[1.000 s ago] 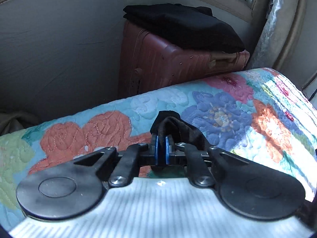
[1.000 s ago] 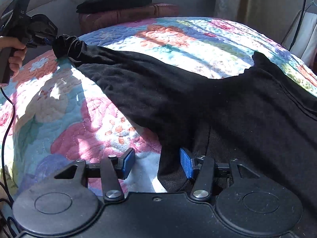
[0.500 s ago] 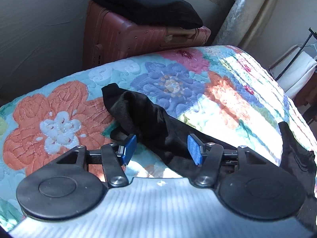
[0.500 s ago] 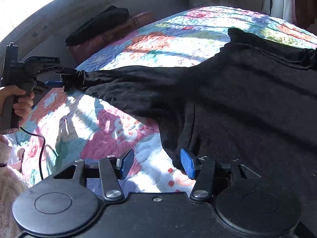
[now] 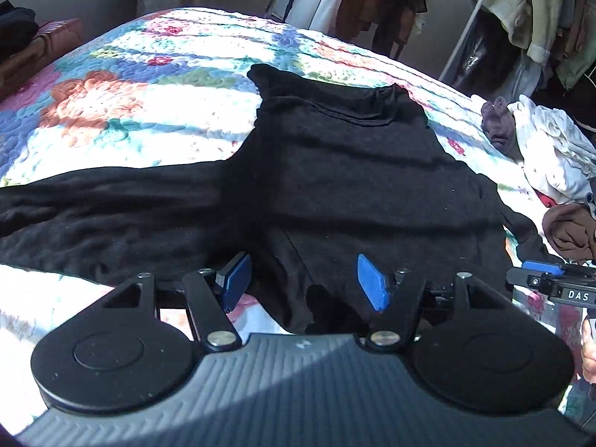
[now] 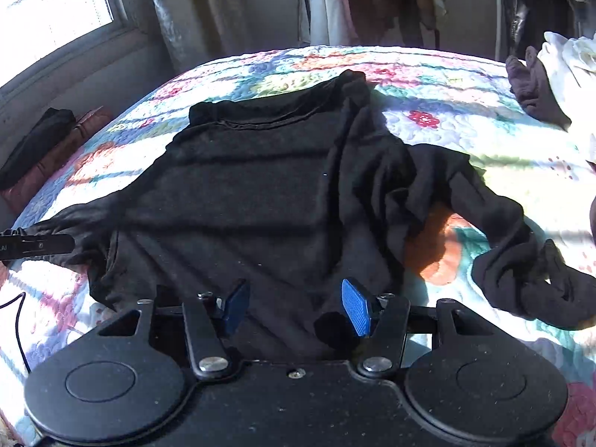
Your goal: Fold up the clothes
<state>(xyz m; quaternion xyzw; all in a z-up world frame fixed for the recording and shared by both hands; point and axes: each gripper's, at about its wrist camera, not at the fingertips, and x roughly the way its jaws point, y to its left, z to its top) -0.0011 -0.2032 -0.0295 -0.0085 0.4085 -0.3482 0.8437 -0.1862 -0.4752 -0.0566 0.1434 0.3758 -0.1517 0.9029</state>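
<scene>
Hard sunlight enters from the window (image 6: 56,7) at ten o'clock in the right wrist view, where the pane is blown out to plain white. It falls in bright bands across the floral quilt (image 5: 149,85), bleaching the pattern, with soft striped shadows between. The black long-sleeved top (image 6: 242,193) is underexposed, its folds barely readable. The hanging clothes (image 5: 391,0) at one o'clock in the left wrist view sit dim and slightly soft. Both fisheye views bow strongly toward the edges, with purple fringing along the quilt's far rim.
</scene>
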